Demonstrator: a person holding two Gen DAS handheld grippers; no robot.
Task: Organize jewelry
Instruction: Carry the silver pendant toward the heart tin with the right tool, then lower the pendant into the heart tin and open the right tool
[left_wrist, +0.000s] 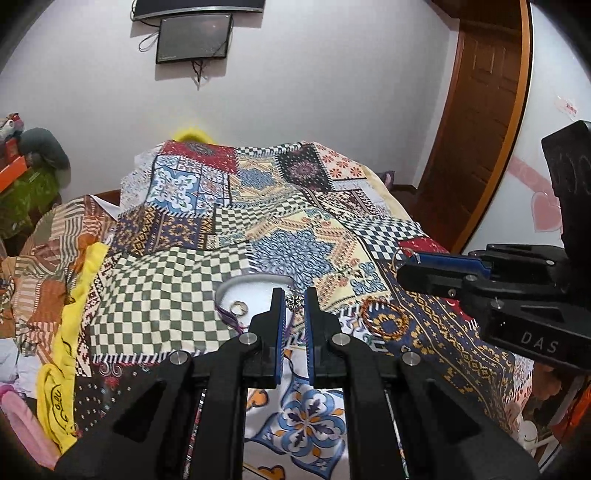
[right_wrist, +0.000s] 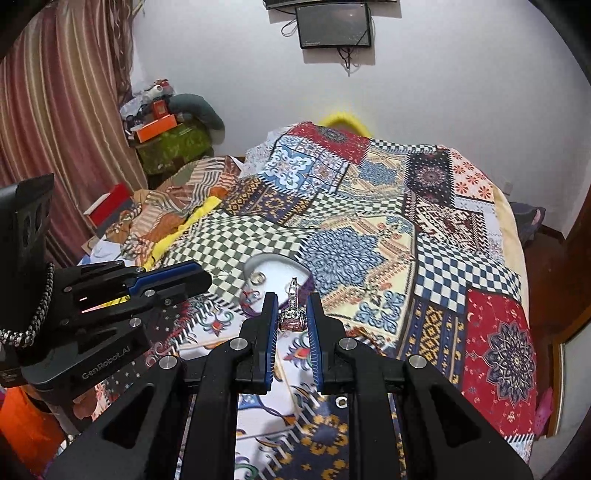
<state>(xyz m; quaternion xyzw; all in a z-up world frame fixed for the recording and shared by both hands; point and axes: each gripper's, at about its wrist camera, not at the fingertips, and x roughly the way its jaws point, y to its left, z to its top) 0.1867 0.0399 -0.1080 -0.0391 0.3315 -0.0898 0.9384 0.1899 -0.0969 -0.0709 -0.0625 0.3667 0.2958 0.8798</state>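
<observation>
A white heart-shaped tray (left_wrist: 231, 286) (right_wrist: 258, 263) lies on the patterned bedspread and holds a gold ring (left_wrist: 239, 307) (right_wrist: 258, 277) and purple cord jewelry (left_wrist: 227, 318). My left gripper (left_wrist: 294, 299) is shut on a small silver flower-shaped piece (left_wrist: 294, 302), held just above the tray's right edge. My right gripper (right_wrist: 292, 320) is shut on a silver ring with a pink stone (right_wrist: 292, 319), near the tray's front. In the left wrist view the right gripper (left_wrist: 408, 258) shows that ring's hoop. A beaded bracelet (left_wrist: 384, 319) lies on the bedspread to the right of the tray.
The patchwork bedspread (left_wrist: 280, 229) covers the bed. Yellow cloth (left_wrist: 70, 332) and striped fabric (left_wrist: 48, 258) lie along the left side. A cluttered green-covered stand (right_wrist: 173, 144) and a curtain (right_wrist: 55, 110) are at the left. A wooden door (left_wrist: 487, 110) is at the right.
</observation>
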